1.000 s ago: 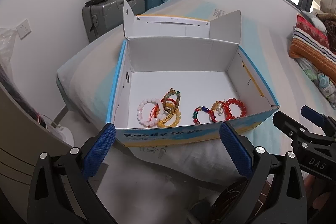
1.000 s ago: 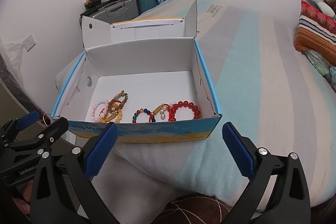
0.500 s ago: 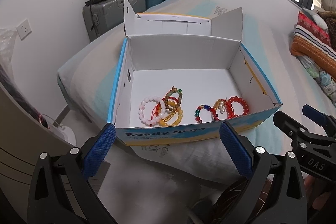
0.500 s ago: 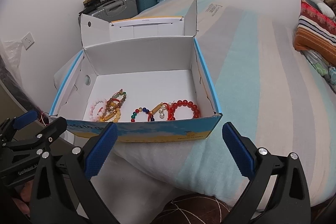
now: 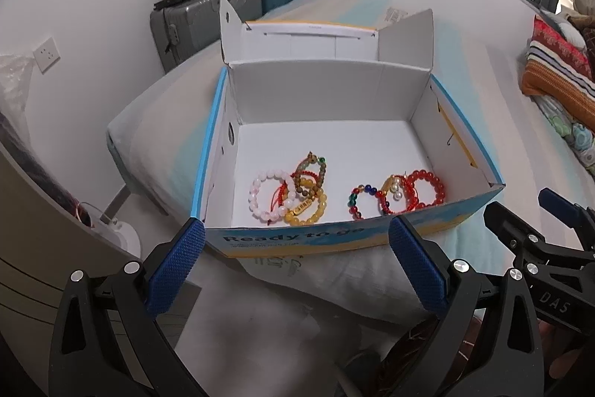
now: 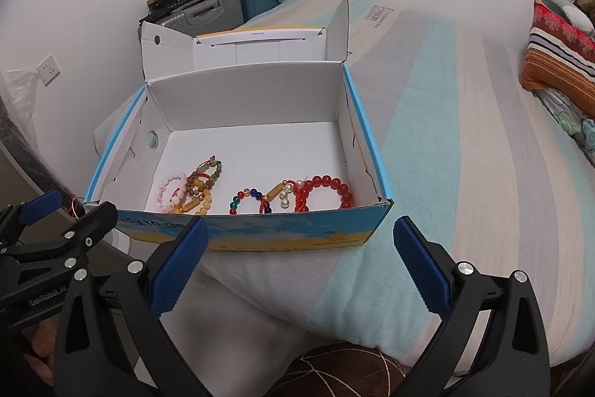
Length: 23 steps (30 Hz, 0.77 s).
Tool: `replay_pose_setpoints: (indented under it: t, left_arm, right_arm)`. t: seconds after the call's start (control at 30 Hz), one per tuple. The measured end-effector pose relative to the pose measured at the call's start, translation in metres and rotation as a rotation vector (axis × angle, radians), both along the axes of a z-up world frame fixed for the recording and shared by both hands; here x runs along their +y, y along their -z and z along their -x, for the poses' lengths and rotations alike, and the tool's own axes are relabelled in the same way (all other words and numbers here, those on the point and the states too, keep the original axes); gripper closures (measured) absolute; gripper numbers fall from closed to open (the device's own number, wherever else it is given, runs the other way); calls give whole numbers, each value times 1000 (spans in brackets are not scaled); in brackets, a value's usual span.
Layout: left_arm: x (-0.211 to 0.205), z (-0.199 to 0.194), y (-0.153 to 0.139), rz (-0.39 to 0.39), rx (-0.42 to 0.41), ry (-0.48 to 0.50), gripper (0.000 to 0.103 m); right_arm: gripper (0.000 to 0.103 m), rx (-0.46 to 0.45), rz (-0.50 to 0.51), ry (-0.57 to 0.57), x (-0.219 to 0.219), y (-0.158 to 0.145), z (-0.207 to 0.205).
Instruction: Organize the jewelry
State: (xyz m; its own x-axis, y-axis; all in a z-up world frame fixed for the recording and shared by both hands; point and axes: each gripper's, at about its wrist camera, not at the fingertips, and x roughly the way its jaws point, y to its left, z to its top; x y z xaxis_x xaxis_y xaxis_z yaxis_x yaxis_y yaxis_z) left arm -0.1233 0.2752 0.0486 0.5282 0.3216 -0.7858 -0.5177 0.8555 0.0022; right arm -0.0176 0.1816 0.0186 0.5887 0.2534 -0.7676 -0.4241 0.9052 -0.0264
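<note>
Both claws, left [image 5: 293, 261] and right [image 6: 299, 257], stand wide open and empty, just short of the box [image 6: 260, 233] near the bed's [image 6: 446, 173] foot corner. The bracelets [image 5: 290, 194] lie overlapped along the box's near wall. Risk: overlapping strands may snag, so one grasp could lift several, and the near wall obstructs a low approach.

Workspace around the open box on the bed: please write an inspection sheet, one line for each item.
Surface: striped bed, bare near the box.
Job's things: beaded bracelets in two clusters inside the open box, along its near wall.
Clutter: suitcases piled against the wall.
Grippers: left gripper and right gripper both open, empty, short of the box.
Cables: nothing seen.
Surroundings: folded blankets, wall socket.
</note>
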Motion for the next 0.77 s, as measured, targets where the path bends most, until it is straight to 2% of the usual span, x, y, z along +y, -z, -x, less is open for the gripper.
replay_pose_setpoints:
  t: [0.13, 0.33, 0.53, 0.77]
  left_arm:
    - [-2, -2, 0, -40, 12, -13, 6]
    - [-3, -1, 2, -43, -4, -28, 5]
    - [-9, -1, -4, -104, -10, -37, 5]
    - [-3, -2, -4, -28, -2, -38, 6]
  right_arm:
    - [7, -1, 1, 0, 1, 1, 0]
    - [8, 2, 3, -2, 2, 2, 0]
    - [8, 6, 0, 0, 1, 3, 0]
    - [7, 3, -3, 1, 1, 2, 0]
